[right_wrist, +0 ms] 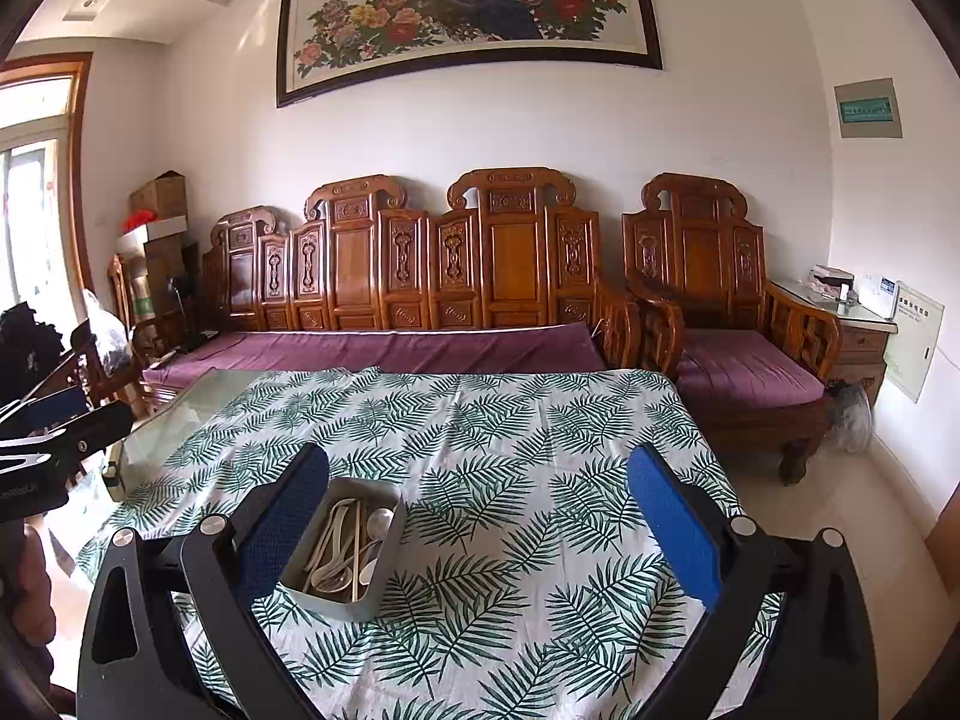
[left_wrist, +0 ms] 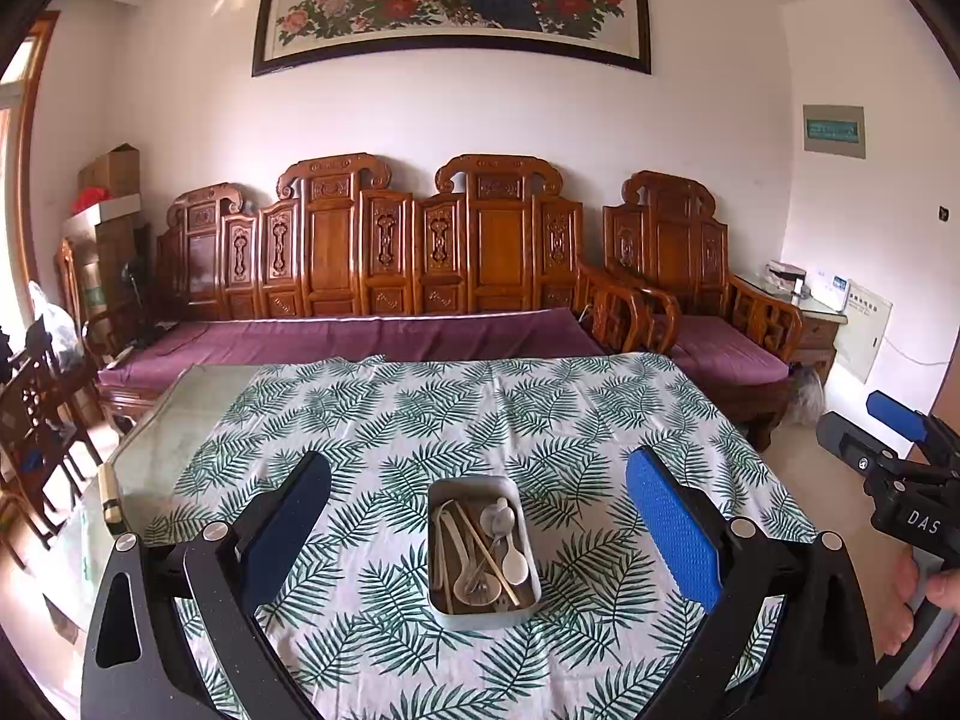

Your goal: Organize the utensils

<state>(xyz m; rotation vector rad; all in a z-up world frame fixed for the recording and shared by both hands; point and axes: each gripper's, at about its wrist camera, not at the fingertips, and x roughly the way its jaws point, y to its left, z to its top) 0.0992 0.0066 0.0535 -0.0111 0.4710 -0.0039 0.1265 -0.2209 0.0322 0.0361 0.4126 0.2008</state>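
Observation:
A grey metal tray (left_wrist: 438,606) (right_wrist: 384,576) sits on the leaf-print tablecloth (left_wrist: 420,414) (right_wrist: 510,420). Inside it lie several utensils: white spoons (left_wrist: 515,564) (right_wrist: 327,546), a metal spoon (left_wrist: 498,519) (right_wrist: 379,521) and wooden chopsticks (left_wrist: 486,549) (right_wrist: 356,546). My left gripper (left_wrist: 480,516) hangs above the table, open, the tray framed between its blue-padded fingers (left_wrist: 672,528). My right gripper (right_wrist: 477,516) is open too, with the tray just inside its left finger (right_wrist: 282,525). Nothing is held. The right gripper (left_wrist: 894,462) shows at the right edge of the left wrist view, held by a hand (left_wrist: 912,606).
A glass table top (left_wrist: 162,432) (right_wrist: 174,414) shows bare at the cloth's left. Behind the table stands a carved wooden sofa (left_wrist: 384,252) (right_wrist: 420,264) with purple cushions, and an armchair (right_wrist: 738,300) to its right. Dark chairs (left_wrist: 36,420) crowd the left side.

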